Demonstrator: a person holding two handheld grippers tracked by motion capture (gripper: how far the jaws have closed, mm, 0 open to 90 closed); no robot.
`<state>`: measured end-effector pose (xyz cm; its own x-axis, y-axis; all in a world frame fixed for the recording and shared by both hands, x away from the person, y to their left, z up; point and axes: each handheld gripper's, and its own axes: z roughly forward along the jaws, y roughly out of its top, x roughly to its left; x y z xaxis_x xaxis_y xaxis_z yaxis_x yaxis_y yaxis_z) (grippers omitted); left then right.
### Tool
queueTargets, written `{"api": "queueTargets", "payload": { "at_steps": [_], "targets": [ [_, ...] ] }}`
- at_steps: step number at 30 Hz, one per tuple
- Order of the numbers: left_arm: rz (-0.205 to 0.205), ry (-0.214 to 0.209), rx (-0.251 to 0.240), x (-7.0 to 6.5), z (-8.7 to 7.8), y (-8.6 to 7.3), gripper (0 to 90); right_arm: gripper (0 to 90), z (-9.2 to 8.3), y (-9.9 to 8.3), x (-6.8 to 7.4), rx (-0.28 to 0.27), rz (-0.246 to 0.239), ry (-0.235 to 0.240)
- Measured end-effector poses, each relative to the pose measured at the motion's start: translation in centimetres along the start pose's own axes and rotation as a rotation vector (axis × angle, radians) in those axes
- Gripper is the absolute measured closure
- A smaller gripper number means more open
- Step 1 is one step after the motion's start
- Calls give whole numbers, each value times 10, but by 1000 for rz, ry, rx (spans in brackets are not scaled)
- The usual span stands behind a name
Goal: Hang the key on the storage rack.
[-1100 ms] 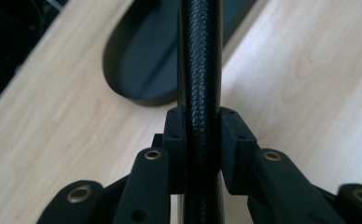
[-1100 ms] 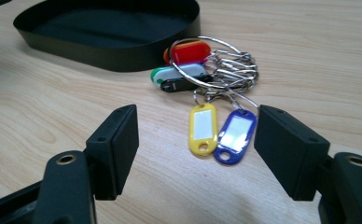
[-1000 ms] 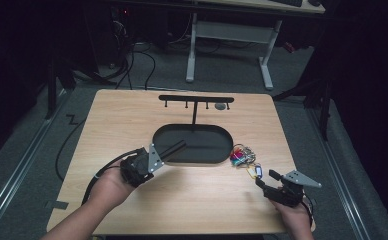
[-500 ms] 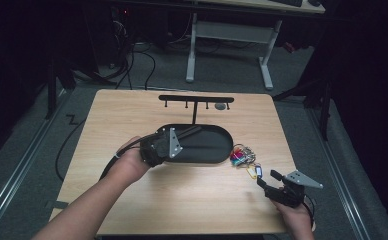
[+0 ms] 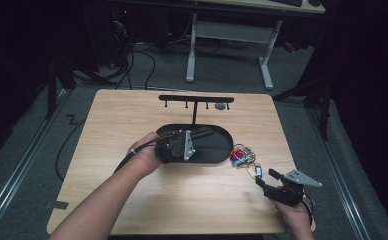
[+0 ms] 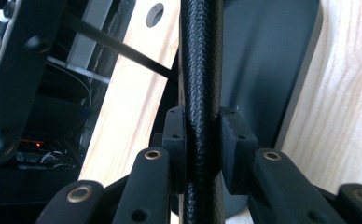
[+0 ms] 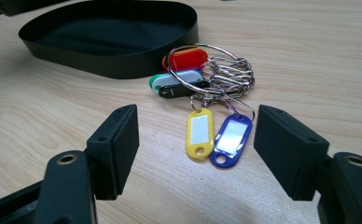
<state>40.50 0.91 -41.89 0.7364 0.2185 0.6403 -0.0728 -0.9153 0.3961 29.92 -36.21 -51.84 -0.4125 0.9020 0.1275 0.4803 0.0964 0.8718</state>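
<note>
key tags [image 7: 216, 133] between wide-open right gripper [image 7: 198, 149]; left gripper [image 6: 202, 140] clamping black cable [image 6: 201, 70]

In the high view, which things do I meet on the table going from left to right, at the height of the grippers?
Left gripper → black oval tray → bunch of key tags → right gripper.

Stand post [image 6: 201, 70] cut off top & bottom by frame.

Hand-held gripper [image 6: 202, 140] pads clamped on black textured cable [image 6: 200, 70]; black oval tray [image 6: 268, 60], wooden table [image 6: 347, 93] behind.
</note>
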Motion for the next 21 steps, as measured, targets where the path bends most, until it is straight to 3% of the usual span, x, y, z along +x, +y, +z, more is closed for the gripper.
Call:
{"api": "queueTargets", "payload": {
  "at_steps": [1, 9, 12, 21],
  "targets": [
    [23, 0, 1, 0, 5, 2, 747, 313, -1, 0, -1, -6, 4, 4],
    [74, -6, 3, 1, 36, 12, 746, 313, -4, -2, -4, -17, 24, 5],
    [51, -5, 8, 5, 45, 14, 747, 313, -5, -2, -5, -20, 29, 4],
    [50, -18, -4, 11, 64, 8, 746, 319, -4, -2, -4, -17, 33, 13]
  ]
}}
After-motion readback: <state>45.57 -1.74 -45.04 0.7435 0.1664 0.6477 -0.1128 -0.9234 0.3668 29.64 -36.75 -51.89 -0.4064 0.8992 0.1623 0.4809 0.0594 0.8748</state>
